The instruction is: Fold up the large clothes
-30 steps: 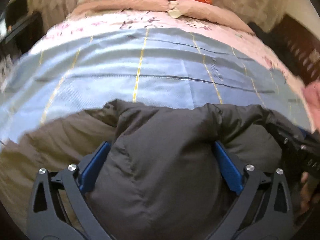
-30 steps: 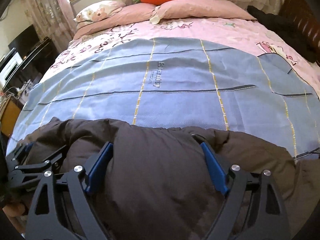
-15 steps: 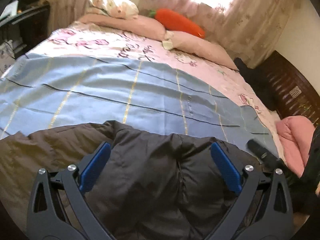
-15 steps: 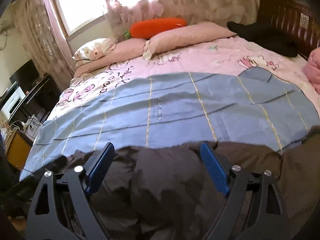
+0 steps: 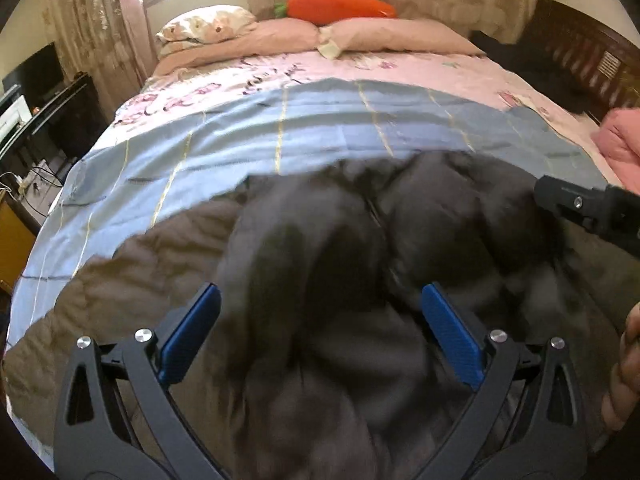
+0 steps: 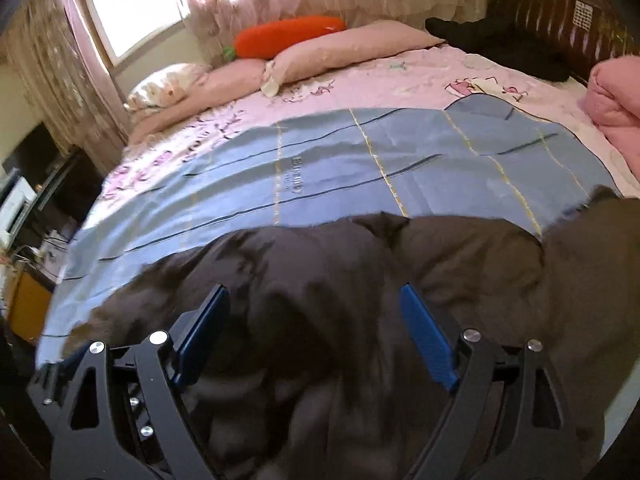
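The left gripper stands with its blue pads spread wide, and dark cloth fills the span between them; the right gripper is spread just as wide over the same cloth. Neither seems to pinch anything, though the cloth bulges up between the pads and hides whether a fold lies against them. The cloth is a dark brown padded jacket, lying bunched at the near edge of the bed on a blue sheet. It looks puffy and soft, light for its bulk, with a smooth shell that will likely slide and spring back from a crease, so I would take it at a seam, hem or shoulder edge where the layers are thin, not in the thick quilted middle. Much of it is blurred, and its near part runs under the grippers and out of view, so sleeves, collar and front cannot be sorted out; a line down the middle may be a zip, but that is not sure. The right gripper's tip and part of a hand are cut off at the left view's edge. Farther off lie a pink bundle, pillows, a carrot plush and a dark heap I cannot identify.
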Tool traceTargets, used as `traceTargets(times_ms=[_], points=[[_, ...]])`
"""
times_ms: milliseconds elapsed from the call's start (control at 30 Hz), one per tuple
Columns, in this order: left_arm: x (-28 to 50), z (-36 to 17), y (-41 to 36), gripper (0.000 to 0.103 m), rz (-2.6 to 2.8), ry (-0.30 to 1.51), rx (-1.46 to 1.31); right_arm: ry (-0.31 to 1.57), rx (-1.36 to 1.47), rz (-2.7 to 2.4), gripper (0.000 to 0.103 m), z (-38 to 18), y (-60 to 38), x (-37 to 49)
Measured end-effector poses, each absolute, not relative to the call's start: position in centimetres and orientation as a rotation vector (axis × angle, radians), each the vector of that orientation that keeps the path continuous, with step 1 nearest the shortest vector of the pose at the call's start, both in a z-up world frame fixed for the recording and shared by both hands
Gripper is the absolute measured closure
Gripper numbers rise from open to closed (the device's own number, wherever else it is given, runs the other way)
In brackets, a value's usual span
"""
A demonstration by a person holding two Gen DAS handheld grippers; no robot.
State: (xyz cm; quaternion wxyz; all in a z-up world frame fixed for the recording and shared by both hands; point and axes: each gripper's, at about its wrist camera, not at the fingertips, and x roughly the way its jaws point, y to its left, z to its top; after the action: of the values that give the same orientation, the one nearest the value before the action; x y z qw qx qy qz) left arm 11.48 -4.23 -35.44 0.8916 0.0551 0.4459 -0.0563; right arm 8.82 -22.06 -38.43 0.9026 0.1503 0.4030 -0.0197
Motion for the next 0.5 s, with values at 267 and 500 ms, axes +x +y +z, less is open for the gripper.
traceTargets(times_ms=[267,500], points=[[6.2,-39.7,-3.8,0.002,-0.127,1.050,0.165,1.046,0.235,-0.079,0.017,-43.1,-20.5,4.0],[2.8,-36.8,-2.2,0.002,-0.101,1.004,0.084,1.028,0.227,-0.049,0.017,-41.3,-19.3,0.7]])
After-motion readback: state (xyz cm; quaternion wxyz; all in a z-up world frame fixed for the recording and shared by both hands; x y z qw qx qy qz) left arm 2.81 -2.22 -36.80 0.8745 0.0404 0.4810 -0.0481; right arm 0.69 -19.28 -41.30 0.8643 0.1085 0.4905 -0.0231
